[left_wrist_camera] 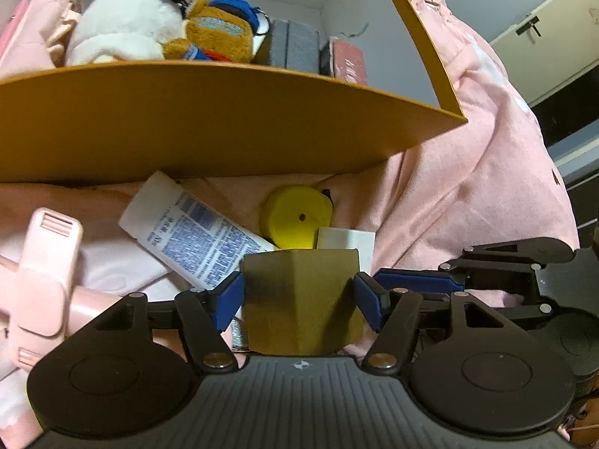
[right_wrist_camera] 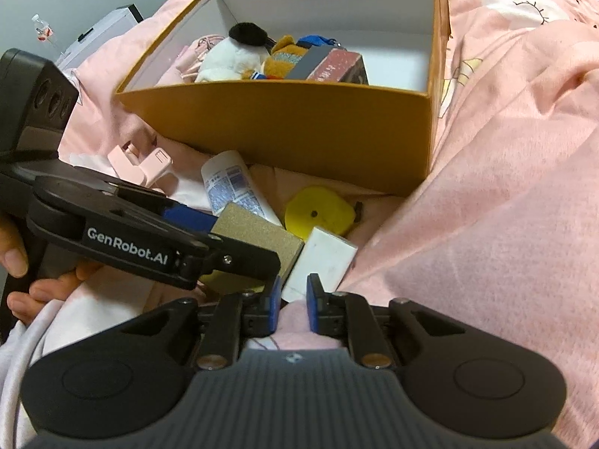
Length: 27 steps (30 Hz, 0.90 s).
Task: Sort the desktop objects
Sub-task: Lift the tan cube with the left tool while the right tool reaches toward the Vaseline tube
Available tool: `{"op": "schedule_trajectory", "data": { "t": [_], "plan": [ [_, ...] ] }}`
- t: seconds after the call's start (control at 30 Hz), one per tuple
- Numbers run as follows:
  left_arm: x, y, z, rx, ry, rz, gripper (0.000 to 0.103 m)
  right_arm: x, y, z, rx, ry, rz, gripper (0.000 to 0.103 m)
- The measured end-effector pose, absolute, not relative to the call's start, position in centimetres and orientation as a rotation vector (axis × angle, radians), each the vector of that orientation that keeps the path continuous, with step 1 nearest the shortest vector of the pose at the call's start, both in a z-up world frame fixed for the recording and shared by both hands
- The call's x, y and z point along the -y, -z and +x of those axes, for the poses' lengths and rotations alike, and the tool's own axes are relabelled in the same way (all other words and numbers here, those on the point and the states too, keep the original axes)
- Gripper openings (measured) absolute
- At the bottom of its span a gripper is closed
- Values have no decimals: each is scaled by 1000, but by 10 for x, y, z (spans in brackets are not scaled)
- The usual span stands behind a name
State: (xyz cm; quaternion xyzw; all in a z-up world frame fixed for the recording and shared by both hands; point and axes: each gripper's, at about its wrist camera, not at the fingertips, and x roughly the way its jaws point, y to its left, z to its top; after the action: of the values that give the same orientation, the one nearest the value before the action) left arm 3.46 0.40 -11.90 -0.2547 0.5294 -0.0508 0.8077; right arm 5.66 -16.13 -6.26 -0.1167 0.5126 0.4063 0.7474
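A tan cardboard block (left_wrist_camera: 299, 299) (right_wrist_camera: 254, 235) lies on the pink bedding between the blue pads of my left gripper (left_wrist_camera: 299, 299) (right_wrist_camera: 239, 239). The jaws stand wide and frame its sides without pressing. Just beyond it lie a white block (left_wrist_camera: 346, 241) (right_wrist_camera: 322, 262), a yellow round tape measure (left_wrist_camera: 295, 217) (right_wrist_camera: 318, 213) and a white tube with blue print (left_wrist_camera: 191, 232) (right_wrist_camera: 234, 187). My right gripper (right_wrist_camera: 294, 305) hovers at the white block's near corner. Its pads are a narrow gap apart, with only pink bedding showing between them.
An orange box (left_wrist_camera: 224, 119) (right_wrist_camera: 299, 123) stands behind the loose items; it holds plush toys (left_wrist_camera: 123, 26) (right_wrist_camera: 228, 56) and small flat boxes (right_wrist_camera: 337, 69). A pink folding gadget (left_wrist_camera: 45, 262) (right_wrist_camera: 149, 164) lies to the left. A hand (right_wrist_camera: 22, 262) grips the left handle.
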Motion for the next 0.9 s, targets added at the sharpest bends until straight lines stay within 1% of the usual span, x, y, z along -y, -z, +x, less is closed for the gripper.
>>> {"op": "schedule_trajectory", "data": {
  "t": [0.23, 0.3, 0.4, 0.47, 0.57, 0.73, 0.83, 0.87, 0.9],
  "plan": [
    [-3, 121, 34, -1154, 141, -575, 74, 162, 66, 56, -1123, -866, -275, 10],
    [-3, 118, 32, -1146, 131, -565, 66, 162, 66, 57, -1122, -865, -275, 10],
    [-4, 112, 30, -1150, 119, -567, 61, 165, 65, 57, -1122, -869, -261, 10],
    [-7, 104, 26, -1139, 115, -571, 56, 166, 64, 57, -1117, -878, -248, 11],
    [-15, 88, 23, -1119, 80, -559, 54, 166, 61, 57, -1108, -906, -230, 14],
    [-33, 58, 21, -1107, 18, -497, 54, 154, 52, 49, -1084, -999, -249, 15],
    [-39, 47, 18, -1102, -23, -448, 54, 140, 54, 49, -1139, -1038, -238, 15],
    [-41, 43, 17, -1100, -34, -433, 54, 134, 56, 50, -1163, -1033, -240, 22],
    [-43, 40, 15, -1098, -45, -421, 54, 128, 59, 51, -1185, -1017, -245, 27]
  ]
}}
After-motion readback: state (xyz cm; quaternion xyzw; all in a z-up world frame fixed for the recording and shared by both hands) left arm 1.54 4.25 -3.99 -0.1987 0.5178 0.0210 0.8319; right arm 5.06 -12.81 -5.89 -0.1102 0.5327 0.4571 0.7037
